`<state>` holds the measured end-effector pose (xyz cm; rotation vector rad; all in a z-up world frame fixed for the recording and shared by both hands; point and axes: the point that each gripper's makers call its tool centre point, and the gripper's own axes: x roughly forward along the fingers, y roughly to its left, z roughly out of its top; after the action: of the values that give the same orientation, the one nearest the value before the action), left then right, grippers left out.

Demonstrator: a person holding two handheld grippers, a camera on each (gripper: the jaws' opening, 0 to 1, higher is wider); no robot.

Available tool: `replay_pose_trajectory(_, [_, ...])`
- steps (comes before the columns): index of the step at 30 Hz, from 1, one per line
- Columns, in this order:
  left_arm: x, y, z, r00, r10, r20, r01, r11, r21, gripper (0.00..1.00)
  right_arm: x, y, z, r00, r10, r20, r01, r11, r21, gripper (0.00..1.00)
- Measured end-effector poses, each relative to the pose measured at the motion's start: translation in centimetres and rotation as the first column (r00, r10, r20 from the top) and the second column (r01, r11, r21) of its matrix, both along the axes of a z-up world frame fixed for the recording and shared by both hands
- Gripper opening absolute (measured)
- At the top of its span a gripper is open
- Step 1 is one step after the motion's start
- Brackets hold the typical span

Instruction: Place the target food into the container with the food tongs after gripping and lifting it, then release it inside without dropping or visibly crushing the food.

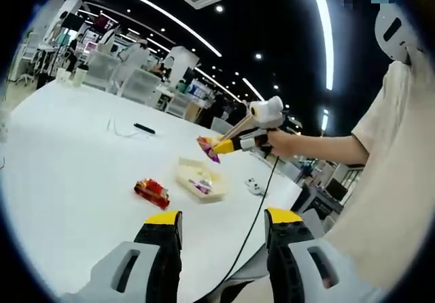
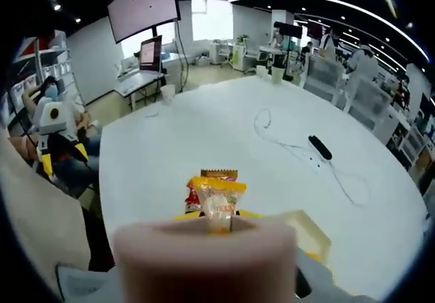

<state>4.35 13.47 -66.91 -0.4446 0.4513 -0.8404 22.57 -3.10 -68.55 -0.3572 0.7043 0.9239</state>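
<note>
My right gripper (image 1: 239, 142) reaches in from the right, shut on beige food tongs (image 1: 234, 130). The tongs pinch an orange and purple snack packet (image 1: 207, 147) in the air above the far side of the cream container (image 1: 200, 181). In the right gripper view, the tongs' blurred pink end (image 2: 204, 259) hides most of that gripper (image 2: 217, 216), and the yellow packet (image 2: 219, 198) hangs at the tips. The container (image 2: 309, 238) lies below to the right. A red snack packet (image 1: 151, 192) lies on the table left of the container. My left gripper (image 1: 224, 225) stands open, holding nothing.
On the white table (image 1: 75, 153) lie a black remote (image 1: 143, 128) and a white cable (image 2: 299, 150). A small white device (image 1: 253, 186) sits near the table's right edge. A person (image 1: 391, 181) stands at the right. Cups (image 1: 73, 76) stand at the far end.
</note>
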Motion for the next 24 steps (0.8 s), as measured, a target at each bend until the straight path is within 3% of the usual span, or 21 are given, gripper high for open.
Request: replay_pose_trajectory(24, [0.0, -0.3, -0.3, 1.0, -0.013, -0.01, 0.013, 1.0, -0.001, 0.48, 3.2, -4.6, 0.6, 0.988, -0.155, 0.009, 0.155, 0.987, 0.031, 0.16])
